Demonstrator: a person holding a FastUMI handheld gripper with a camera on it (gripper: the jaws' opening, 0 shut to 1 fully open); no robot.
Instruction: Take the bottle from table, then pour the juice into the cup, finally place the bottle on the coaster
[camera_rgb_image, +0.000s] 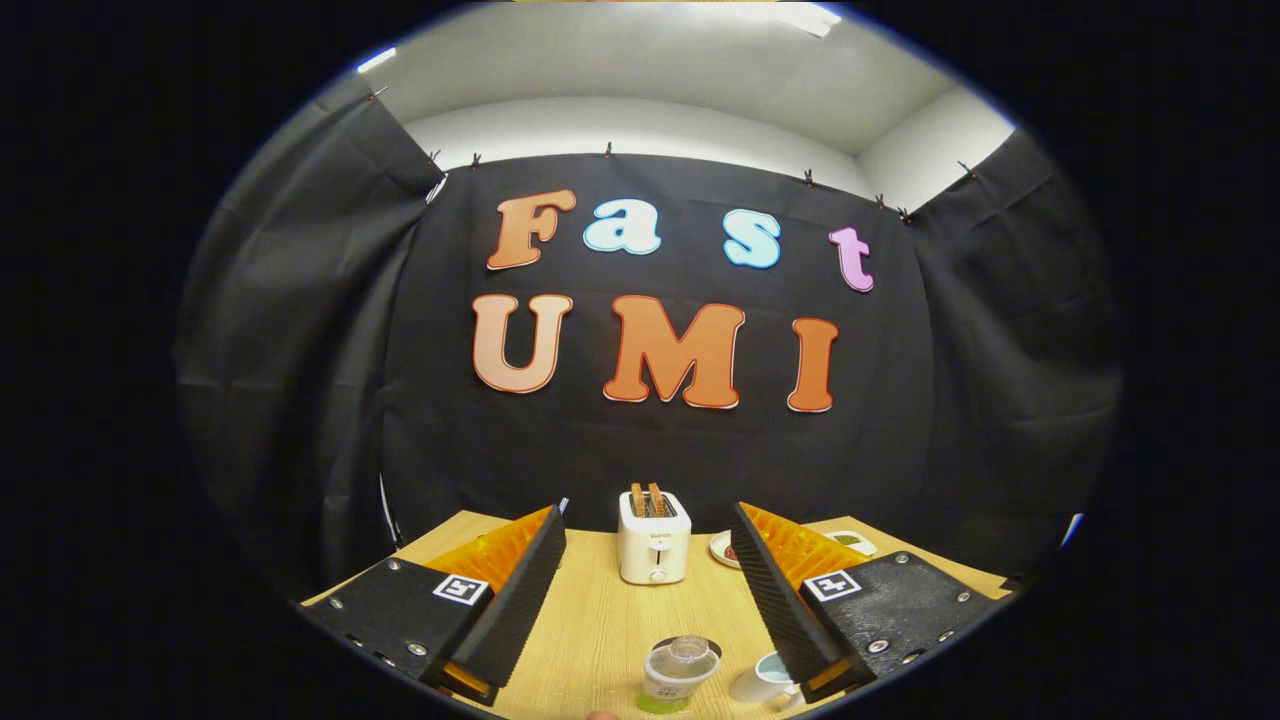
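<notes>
Black cloth walls close in a pale wooden bench (600, 620), with a white toaster (654, 537) standing at its far side, two slices of toast poking from its slots. Right of the toaster sit a small plate (722, 548) and, farther right, a dish (853, 541) partly hidden by the right finger. The gripper (650, 580) is held above the bench with its fingers spread wide and pinching nothing. Between them, at the near edge, stands the bottle (678, 675), seen from above: clear plastic, cap on, a white label round the body and greenish liquid low down. A dark round coaster (709, 646) seems to peek out just behind it. Near the right finger is a pale cup (764, 681).

The bottle looks light, thin-walled and smooth, so it would likely dent under a hard squeeze and slip if held loosely. The labelled mid-body seems the best place to grip, leaving the neck free for pouring.
</notes>
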